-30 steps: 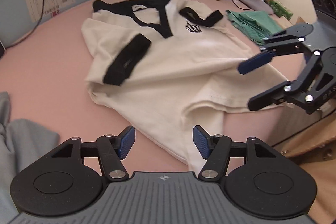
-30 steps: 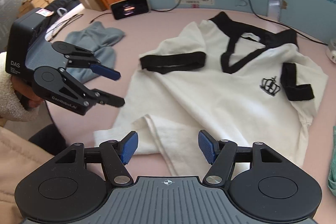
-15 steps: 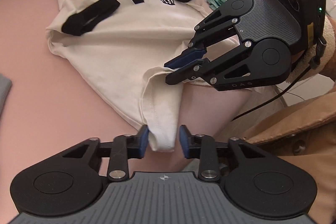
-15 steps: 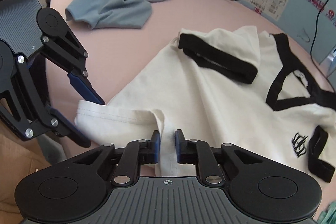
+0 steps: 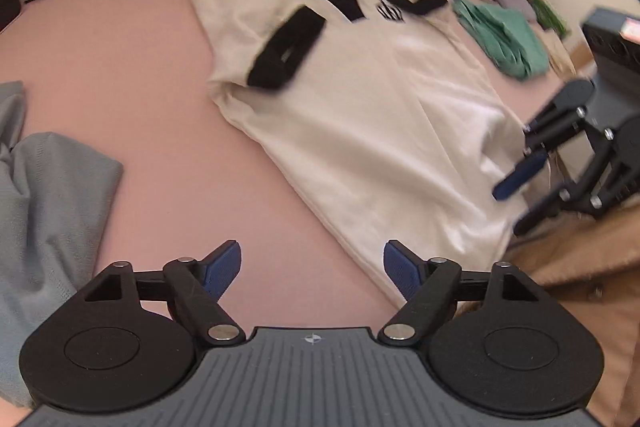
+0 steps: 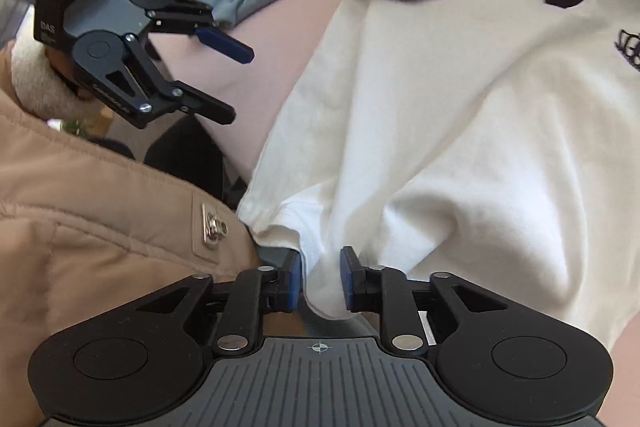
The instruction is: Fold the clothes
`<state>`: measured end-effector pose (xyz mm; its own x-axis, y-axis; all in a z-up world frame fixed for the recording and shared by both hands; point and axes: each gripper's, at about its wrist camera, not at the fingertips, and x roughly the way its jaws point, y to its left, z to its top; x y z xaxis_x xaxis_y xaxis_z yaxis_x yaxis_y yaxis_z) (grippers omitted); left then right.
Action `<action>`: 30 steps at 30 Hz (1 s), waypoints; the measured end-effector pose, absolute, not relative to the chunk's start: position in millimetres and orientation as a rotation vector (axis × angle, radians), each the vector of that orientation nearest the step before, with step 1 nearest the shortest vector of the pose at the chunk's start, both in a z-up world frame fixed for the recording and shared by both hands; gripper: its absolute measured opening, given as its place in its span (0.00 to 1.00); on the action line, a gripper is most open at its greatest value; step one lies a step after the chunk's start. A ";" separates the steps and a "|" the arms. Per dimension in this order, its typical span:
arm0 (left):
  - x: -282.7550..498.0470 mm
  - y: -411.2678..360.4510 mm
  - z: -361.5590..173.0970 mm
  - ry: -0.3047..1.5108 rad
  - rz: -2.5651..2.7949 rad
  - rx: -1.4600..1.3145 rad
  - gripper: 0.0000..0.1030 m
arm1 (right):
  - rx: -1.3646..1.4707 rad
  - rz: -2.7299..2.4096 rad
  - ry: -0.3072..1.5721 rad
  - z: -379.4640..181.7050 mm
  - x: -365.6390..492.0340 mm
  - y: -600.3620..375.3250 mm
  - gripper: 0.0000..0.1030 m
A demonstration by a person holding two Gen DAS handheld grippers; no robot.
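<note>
Both fingers (image 6: 350,281) of the opening right gripper (image 6: 320,283) flank the shirt (image 6: 460,115) hem; left gripper (image 5: 312,269) opening, empty.

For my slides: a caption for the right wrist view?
Right gripper opening around the white shirt's hem; left gripper open.

Motion is blurring the black sleeve cuffs (image 5: 286,51) and crest (image 5: 390,11) ahead of the left gripper (image 5: 312,269). The grey garment (image 5: 44,211) to its left is running off the frame's edge. The hem fold (image 6: 324,291) between the opening right gripper (image 6: 320,283) pads is hiding its own underside.
</note>
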<state>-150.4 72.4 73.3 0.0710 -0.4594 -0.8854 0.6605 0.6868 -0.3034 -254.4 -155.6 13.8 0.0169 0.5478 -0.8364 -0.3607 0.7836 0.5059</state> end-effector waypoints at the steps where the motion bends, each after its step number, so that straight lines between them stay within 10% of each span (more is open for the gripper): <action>1: -144.5 73.8 73.8 1.237 -0.831 0.150 0.78 | 0.205 0.695 1.355 20.3 -255.5 -161.0 0.37; 5: -130.2 67.1 65.6 1.234 -0.788 0.114 0.80 | 0.367 0.603 1.185 54.4 -264.4 -190.2 0.68; 14: -124.1 39.2 42.4 1.236 -0.795 0.128 0.86 | 0.413 -0.053 1.193 57.7 -334.3 -261.7 0.68; 19: -121.6 28.5 40.6 1.234 -0.806 0.145 0.89 | 0.493 -0.121 1.185 34.3 -358.1 -258.9 0.54; 23: -122.4 26.6 39.2 1.236 -0.820 0.163 0.91 | 0.388 -0.117 1.261 19.9 -349.0 -233.7 0.06; 30: -124.2 24.7 35.6 1.228 -0.847 0.182 0.99 | 0.305 -0.331 1.242 44.0 -365.3 -263.9 0.06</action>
<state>-124.2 24.7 35.6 0.0815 -0.4700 -0.8789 0.6543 0.6904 -0.3085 -365.3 -263.9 44.0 0.2876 -0.0795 -0.9544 0.4066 0.9124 0.0465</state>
